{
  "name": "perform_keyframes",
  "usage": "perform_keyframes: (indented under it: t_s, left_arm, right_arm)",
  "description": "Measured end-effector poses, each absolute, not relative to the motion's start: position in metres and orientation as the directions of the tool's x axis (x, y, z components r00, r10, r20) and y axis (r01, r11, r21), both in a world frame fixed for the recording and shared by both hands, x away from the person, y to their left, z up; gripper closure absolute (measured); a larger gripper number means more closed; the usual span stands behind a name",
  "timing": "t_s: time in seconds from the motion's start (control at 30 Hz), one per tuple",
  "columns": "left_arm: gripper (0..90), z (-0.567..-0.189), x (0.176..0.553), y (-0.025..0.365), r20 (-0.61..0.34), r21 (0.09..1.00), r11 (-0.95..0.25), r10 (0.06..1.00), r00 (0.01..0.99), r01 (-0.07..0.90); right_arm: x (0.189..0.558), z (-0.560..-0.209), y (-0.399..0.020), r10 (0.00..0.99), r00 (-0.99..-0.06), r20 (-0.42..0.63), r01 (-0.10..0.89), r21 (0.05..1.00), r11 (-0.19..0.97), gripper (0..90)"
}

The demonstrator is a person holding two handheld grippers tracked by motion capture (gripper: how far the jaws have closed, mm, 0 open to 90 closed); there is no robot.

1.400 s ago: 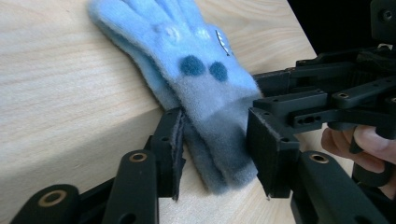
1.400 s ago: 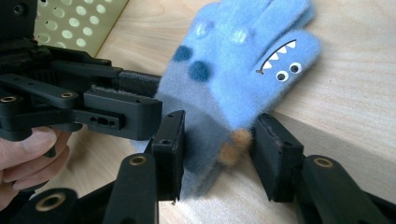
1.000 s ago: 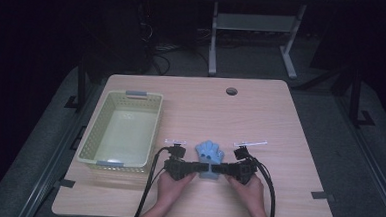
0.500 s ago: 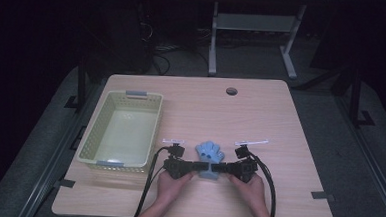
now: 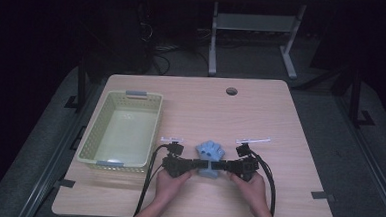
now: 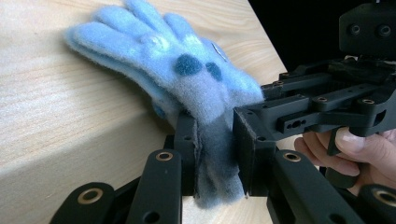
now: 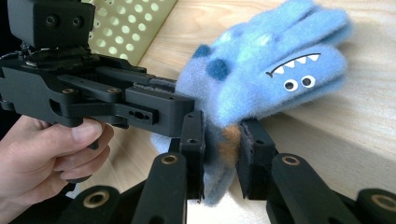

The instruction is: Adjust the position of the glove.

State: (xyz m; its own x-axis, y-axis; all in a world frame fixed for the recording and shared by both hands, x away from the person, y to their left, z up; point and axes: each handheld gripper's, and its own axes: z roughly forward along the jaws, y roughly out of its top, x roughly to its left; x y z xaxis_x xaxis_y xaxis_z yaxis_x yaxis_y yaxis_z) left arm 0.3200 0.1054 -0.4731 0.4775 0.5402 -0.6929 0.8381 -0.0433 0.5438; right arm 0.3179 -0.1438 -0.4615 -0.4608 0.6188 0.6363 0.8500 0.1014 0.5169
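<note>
A fuzzy blue monster glove [image 5: 210, 152] with dark spots, two eyes and white teeth lies near the table's front edge, fingers pointing away from me. Its cuff hangs toward me. My left gripper [image 5: 204, 165] comes in from the left and is shut on the glove's cuff [image 6: 215, 161]. From the right, my right gripper [image 5: 217, 166] is shut on that cuff [image 7: 223, 149] too. The two grippers face each other, jaws almost touching. A hand holds each one.
A pale green perforated basket [image 5: 93, 128] stands empty at the table's left. Two white strips [image 5: 253, 140] lie just beyond the grippers. A cable hole [image 5: 231, 91] sits near the far edge of the wooden table [image 5: 280, 123]. Black cables trail off the front edge.
</note>
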Motion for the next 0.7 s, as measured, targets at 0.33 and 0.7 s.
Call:
perform_keyframes:
  t_s: [0.33, 0.7]
  left_arm:
    - [71.8, -0.462, 0.322, 0.109, -0.690, 0.563, -0.047, 0.523, 0.500, 0.825]
    - [71.8, -0.453, 0.321, 0.109, -0.680, 0.581, -0.054, 0.516, 0.521, 0.812]
  right_arm:
    - [0.317, -0.452, -0.143, 0.603, -0.471, 0.643, 0.841, 0.534, 0.088, 74.6]
    - [0.317, -0.442, -0.144, 0.601, -0.486, 0.634, 0.830, 0.550, 0.092, 74.6]
